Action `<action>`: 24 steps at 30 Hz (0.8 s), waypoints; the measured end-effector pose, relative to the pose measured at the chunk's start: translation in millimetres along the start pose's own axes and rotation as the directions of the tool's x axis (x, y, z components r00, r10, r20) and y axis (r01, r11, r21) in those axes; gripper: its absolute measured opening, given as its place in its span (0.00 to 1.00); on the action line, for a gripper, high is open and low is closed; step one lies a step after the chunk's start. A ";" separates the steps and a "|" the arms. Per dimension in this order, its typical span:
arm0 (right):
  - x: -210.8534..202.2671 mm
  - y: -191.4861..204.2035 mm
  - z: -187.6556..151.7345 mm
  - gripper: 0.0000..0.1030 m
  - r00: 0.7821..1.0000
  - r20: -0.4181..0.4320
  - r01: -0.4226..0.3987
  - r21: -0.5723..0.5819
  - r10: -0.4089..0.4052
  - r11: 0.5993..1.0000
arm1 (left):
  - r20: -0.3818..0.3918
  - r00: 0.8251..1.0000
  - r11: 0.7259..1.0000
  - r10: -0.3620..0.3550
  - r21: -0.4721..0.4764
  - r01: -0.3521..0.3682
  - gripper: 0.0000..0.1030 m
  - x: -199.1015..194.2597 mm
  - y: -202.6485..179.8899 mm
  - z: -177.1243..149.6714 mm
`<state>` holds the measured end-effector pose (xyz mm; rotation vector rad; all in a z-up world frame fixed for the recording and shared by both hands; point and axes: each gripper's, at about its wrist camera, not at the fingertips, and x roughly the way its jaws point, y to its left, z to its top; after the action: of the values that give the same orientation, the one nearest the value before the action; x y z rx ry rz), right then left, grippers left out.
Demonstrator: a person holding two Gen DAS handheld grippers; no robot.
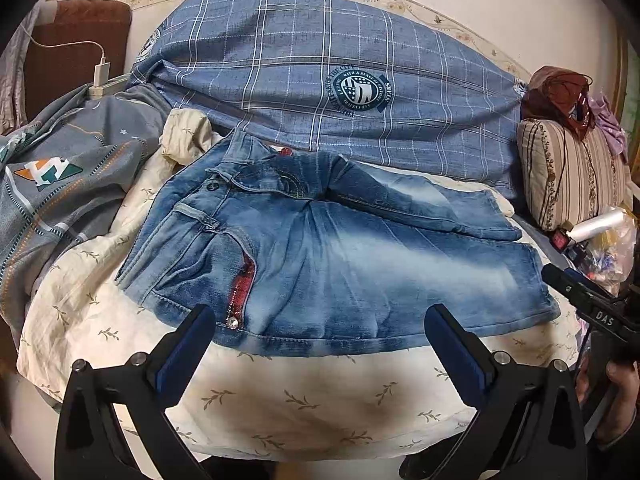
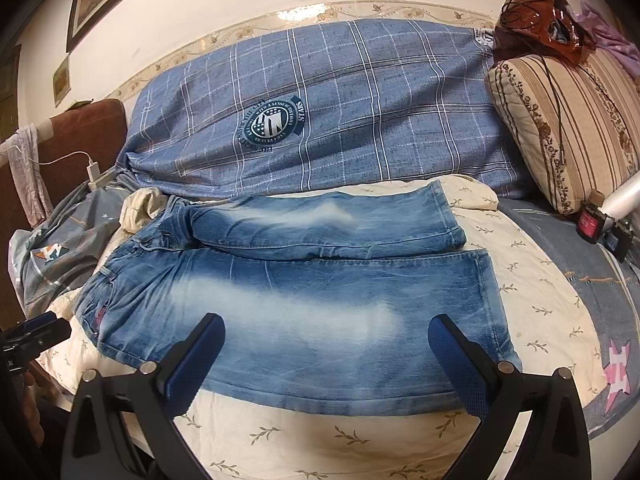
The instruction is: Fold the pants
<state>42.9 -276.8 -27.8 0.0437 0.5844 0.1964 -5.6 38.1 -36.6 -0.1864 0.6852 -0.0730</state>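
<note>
Faded blue denim pants (image 1: pixel 340 256) lie flat on a cream leaf-print sheet (image 1: pixel 304 404), waist to the left, both short legs pointing right. They also show in the right wrist view (image 2: pixel 312 312). My left gripper (image 1: pixel 320 344) is open and empty, just short of the near hem by the red-trimmed pocket. My right gripper (image 2: pixel 326 356) is open and empty, over the near edge of the near leg. The right gripper also shows at the right edge of the left wrist view (image 1: pixel 560 280); the left gripper shows at the left edge of the right wrist view (image 2: pixel 44 330).
A blue plaid quilt (image 1: pixel 340 76) lies behind the pants. A grey printed blanket (image 1: pixel 60 184) is at the left. A striped pillow (image 2: pixel 560 128) with a brown bag (image 2: pixel 536 12) on top stands at the right. Small bottles and a plastic roll (image 2: pixel 600 216) sit beside it.
</note>
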 end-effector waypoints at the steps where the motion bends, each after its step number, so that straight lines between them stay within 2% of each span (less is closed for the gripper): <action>1: 0.6 1.5 0.0 1.00 1.000 -0.001 0.000 -0.004 0.000 1.000 | 0.000 1.000 1.000 -0.002 0.002 0.002 1.00 -0.2 -0.3 0.0; 15: 5.4 13.1 -0.7 1.00 1.000 -0.005 -0.002 -0.033 0.002 0.999 | 0.005 1.000 1.000 -0.008 -0.003 0.008 1.00 -3.0 3.4 -1.5; 24: -1.5 2.7 -5.0 1.00 1.000 -0.005 0.026 -0.041 -0.026 0.999 | -0.003 1.000 0.999 -0.003 -0.054 0.003 1.00 1.1 10.1 0.3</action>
<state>38.4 -274.4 -30.8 -0.0039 0.5863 0.1828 -4.5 47.9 -39.0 -0.2393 0.6899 -0.0573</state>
